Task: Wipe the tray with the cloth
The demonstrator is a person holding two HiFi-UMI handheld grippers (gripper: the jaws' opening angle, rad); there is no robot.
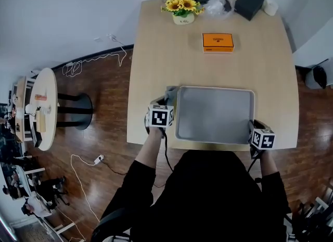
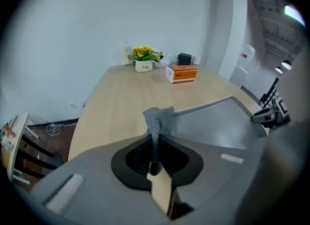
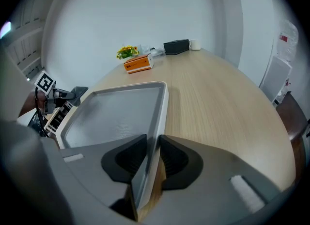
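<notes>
The cloth is a small grey knitted piece. It is pinched in the left tool, whose jaws are closed on its lower part, so the rest stands up in a bunch above them, just beside the far left corner of the tray. I judge it soft and light. It will fold and drag under pressure, so it is better to keep the hold low and press the free part flat on the metal. The tray is shallow, grey and empty, and it lies on the near part of the tabletop, close to the person. It looks stiff but rather light and smooth, so it may slide when it is rubbed. I think this is why the right tool holds it: its jaws are closed on the thin right rim, by the near corner. The wiping itself seems not yet begun. On the far part of the tabletop, well apart from the tray, stand an orange box, a pot of sunflowers and a black box.
</notes>
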